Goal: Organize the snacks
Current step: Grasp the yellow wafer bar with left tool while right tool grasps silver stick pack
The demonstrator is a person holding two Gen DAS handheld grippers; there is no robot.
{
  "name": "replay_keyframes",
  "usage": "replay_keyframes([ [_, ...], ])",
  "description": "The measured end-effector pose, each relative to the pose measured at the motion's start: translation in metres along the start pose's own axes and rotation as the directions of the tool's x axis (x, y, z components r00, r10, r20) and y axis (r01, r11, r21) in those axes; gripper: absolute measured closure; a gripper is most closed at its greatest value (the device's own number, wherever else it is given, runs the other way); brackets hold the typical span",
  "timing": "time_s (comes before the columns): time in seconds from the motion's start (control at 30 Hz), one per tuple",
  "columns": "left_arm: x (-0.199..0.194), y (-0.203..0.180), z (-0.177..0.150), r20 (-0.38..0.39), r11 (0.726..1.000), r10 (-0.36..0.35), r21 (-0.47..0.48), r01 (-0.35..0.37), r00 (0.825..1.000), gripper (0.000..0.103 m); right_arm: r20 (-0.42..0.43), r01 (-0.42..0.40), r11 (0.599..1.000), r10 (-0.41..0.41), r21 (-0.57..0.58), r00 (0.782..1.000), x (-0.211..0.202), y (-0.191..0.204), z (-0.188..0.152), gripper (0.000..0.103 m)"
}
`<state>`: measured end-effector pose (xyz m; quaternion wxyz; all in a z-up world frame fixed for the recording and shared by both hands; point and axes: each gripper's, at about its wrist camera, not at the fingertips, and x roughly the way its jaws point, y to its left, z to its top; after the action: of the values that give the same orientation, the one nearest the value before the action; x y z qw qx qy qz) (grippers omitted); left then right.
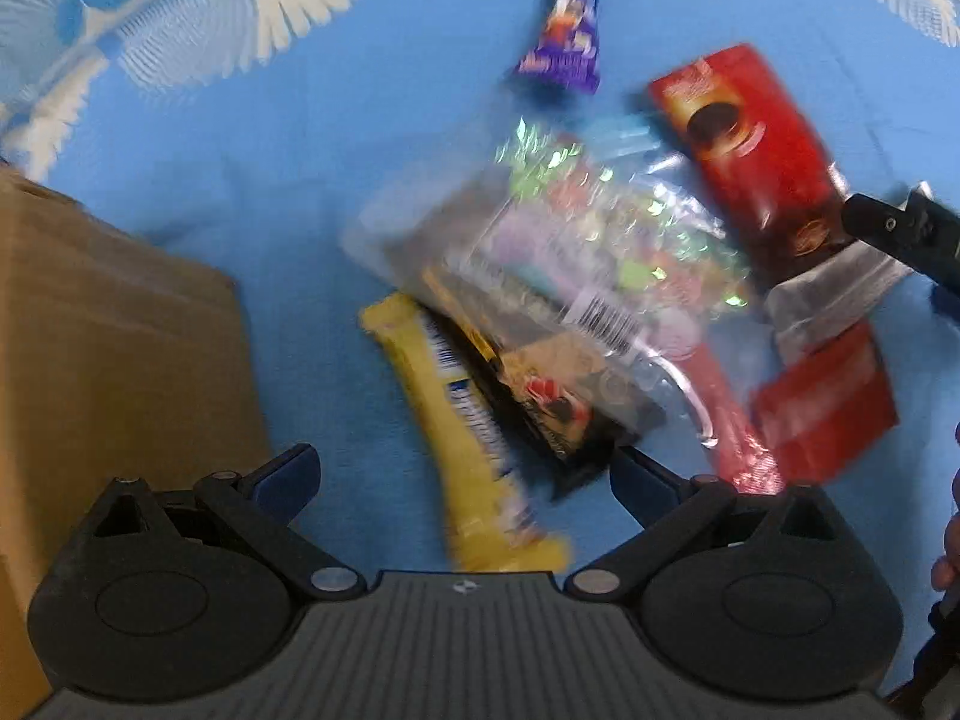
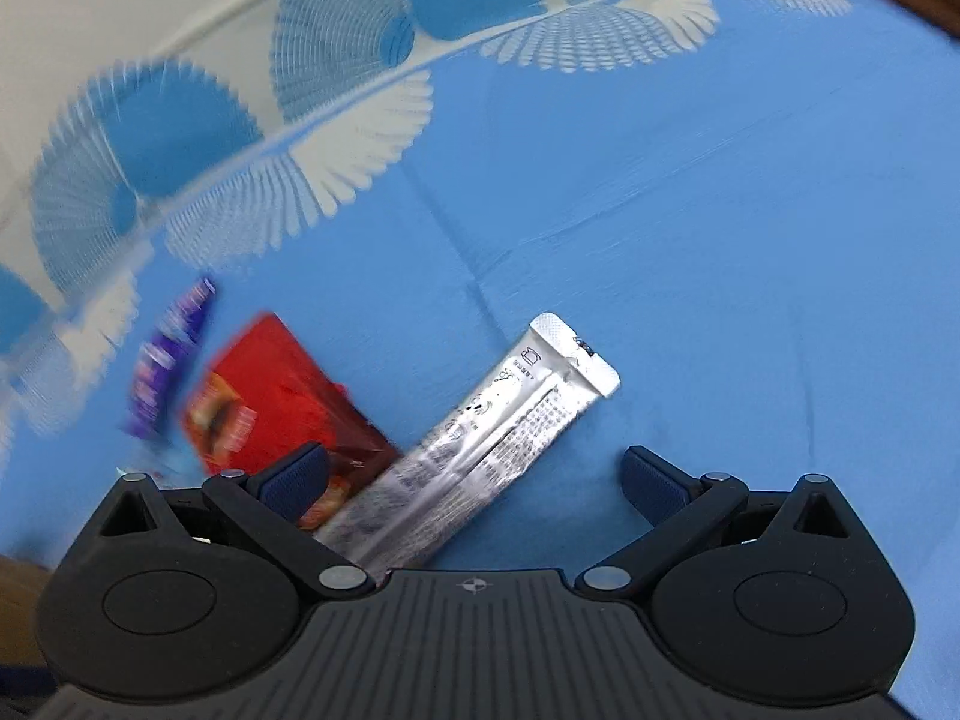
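Note:
In the left wrist view my left gripper [image 1: 463,475] is open and empty above a pile of snacks on the blue cloth: a yellow bar [image 1: 474,438], a black packet [image 1: 552,408], a clear iridescent bag [image 1: 576,240], a long red packet [image 1: 750,156], a second red packet [image 1: 822,402] and a purple candy [image 1: 570,24] farther off. The other gripper's black tip [image 1: 900,228] enters at the right. In the right wrist view my right gripper [image 2: 474,477] is open, with a silver stick pack [image 2: 480,450] lying between its fingers, a red packet [image 2: 270,396] and the purple candy [image 2: 168,354] to the left.
A brown cardboard box [image 1: 108,348] stands at the left of the left wrist view. The blue cloth with white fan patterns [image 2: 660,210] covers the whole surface. Both views are motion-blurred.

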<state>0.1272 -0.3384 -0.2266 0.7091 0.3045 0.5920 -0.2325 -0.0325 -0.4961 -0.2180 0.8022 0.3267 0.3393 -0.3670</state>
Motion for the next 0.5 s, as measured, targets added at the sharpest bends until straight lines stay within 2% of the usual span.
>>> replay_keyframes([
  [0.1, 0.005, -0.001, -0.003, -0.007, 1.000, 0.007, 0.015, -0.007, 1.000, 0.000, -0.004, 0.045, 0.982, -0.046, -0.185, 0.999, 0.005, 0.009, 0.000, 0.000],
  [0.13, 0.005, 0.001, -0.003, -0.013, 1.000, -0.001, 0.006, 0.001, 1.000, 0.000, 0.004, 0.044, 0.977, -0.044, -0.210, 0.999, 0.004, 0.006, -0.002, 0.000],
  [0.27, 0.006, 0.012, 0.000, -0.042, 0.997, -0.051, -0.064, 0.048, 0.998, 0.001, 0.047, 0.032, 0.979, -0.024, -0.200, 0.999, 0.001, -0.005, -0.006, 0.000],
  [0.3, 0.005, 0.015, 0.003, -0.040, 0.995, -0.056, -0.080, 0.053, 0.998, 0.011, 0.047, 0.034, 0.980, -0.026, -0.194, 0.999, 0.000, -0.006, -0.006, 0.001],
  [0.33, 0.000, 0.016, 0.002, -0.037, 0.994, -0.066, -0.085, 0.062, 0.997, 0.041, 0.049, 0.035, 0.983, -0.027, -0.183, 0.998, -0.002, -0.006, -0.006, 0.010],
  [0.37, -0.006, 0.017, 0.001, -0.038, 0.994, -0.070, -0.082, 0.066, 0.997, 0.062, 0.062, 0.052, 0.986, -0.042, -0.156, 0.997, -0.006, -0.008, -0.006, 0.017],
  [0.4, -0.015, 0.018, -0.002, -0.028, 0.995, -0.071, -0.079, 0.068, 0.997, 0.079, 0.075, 0.061, 0.988, -0.051, -0.142, 0.996, -0.008, -0.007, -0.006, 0.042],
  [0.43, -0.025, 0.019, -0.007, 0.006, 0.995, -0.068, -0.077, 0.068, 0.998, 0.079, 0.092, 0.063, 0.989, -0.051, -0.135, 0.994, -0.012, -0.008, -0.007, 0.058],
  [0.47, -0.033, 0.018, -0.011, 0.033, 0.996, -0.063, -0.067, 0.065, 0.997, 0.080, 0.098, 0.043, 0.991, -0.031, -0.123, 0.995, -0.018, -0.012, -0.013, 0.067],
  [0.5, -0.039, 0.017, -0.016, 0.043, 0.996, -0.060, -0.057, 0.062, 0.997, 0.080, 0.087, 0.014, 0.995, -0.006, -0.095, 0.996, -0.022, -0.018, -0.019, 0.084],
])
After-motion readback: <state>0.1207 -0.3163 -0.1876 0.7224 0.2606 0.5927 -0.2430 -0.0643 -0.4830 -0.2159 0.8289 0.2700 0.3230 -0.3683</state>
